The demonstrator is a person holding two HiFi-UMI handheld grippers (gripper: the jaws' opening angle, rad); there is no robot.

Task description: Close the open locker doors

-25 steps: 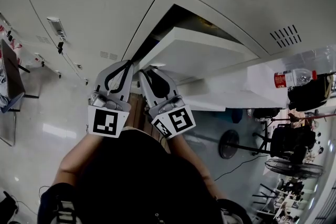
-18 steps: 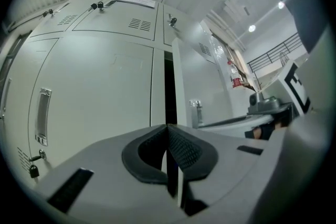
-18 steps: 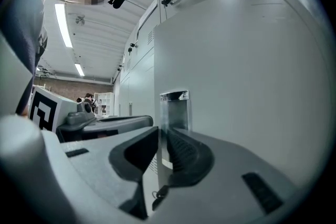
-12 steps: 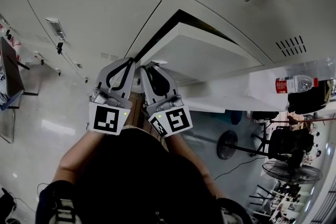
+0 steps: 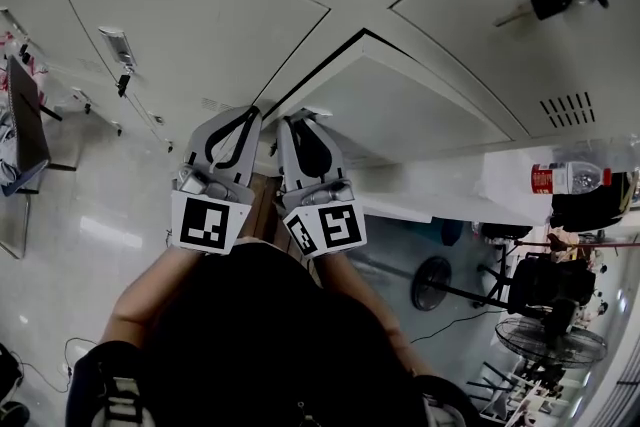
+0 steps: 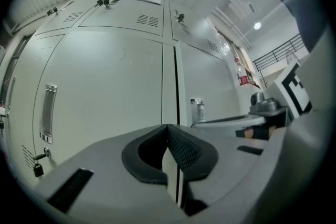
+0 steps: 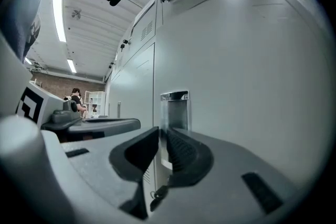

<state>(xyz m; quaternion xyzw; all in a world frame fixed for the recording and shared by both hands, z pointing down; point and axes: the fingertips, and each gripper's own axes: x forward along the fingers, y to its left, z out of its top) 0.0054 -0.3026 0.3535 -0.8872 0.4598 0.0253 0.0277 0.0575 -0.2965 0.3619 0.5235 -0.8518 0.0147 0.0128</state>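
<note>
The pale grey metal locker door now lies almost flush with the bank of grey lockers. The dark wedge of opening that gaped beside it a second ago has shrunk to a thin black line along its left edge. Both grippers sit side by side at the door's lower left corner, a little further forward than before.

The left gripper has its black ribbed pads meeting at the tips with nothing between them. It points at the seam between two closed doors.

The right gripper has its jaws a narrow slit apart, slightly less than a second ago, and nothing is pinched. Just past them is the door's recessed steel handle.

A black-headed key hanging from the locker above has drifted rightwards in the head view.
</note>
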